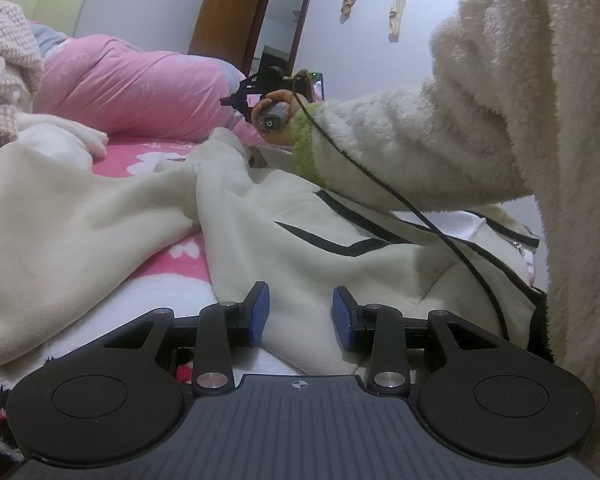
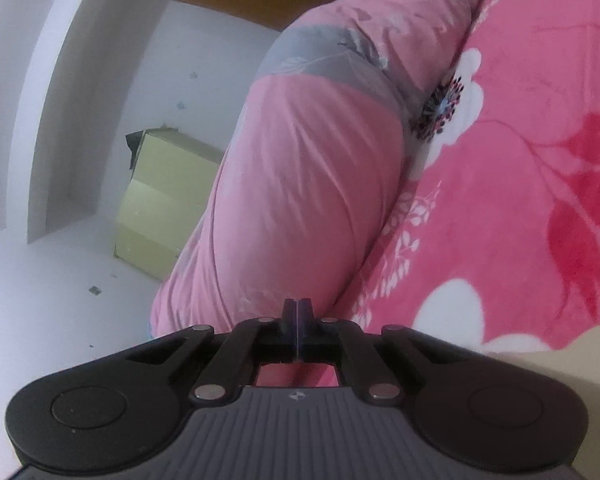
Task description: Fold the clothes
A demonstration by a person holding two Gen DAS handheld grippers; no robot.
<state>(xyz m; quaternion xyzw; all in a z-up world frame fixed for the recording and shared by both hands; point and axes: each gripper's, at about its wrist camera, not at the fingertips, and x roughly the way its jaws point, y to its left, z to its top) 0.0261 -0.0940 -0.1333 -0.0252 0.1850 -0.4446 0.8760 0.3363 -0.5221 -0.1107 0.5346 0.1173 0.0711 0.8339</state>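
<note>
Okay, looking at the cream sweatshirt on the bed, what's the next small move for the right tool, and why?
Probably reopen the right tool and bring it back to the cream sweatshirt. Its jaws are shut with nothing between them, and it faces the pink bolster, not the garment. The left tool sits at the hem, which lies between its pads.

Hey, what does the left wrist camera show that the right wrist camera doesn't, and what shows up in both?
Only the left wrist view shows the cream garment with black stripes spread on the bed, the left tongs with their jaws apart over its hem, the fluffy sleeve, the black cable and the open brown door.

Only the right wrist view shows the right tongs with jaws closed together on nothing, and a yellow-green cabinet.

Both show the pink rolled quilt and the pink floral blanket.
</note>
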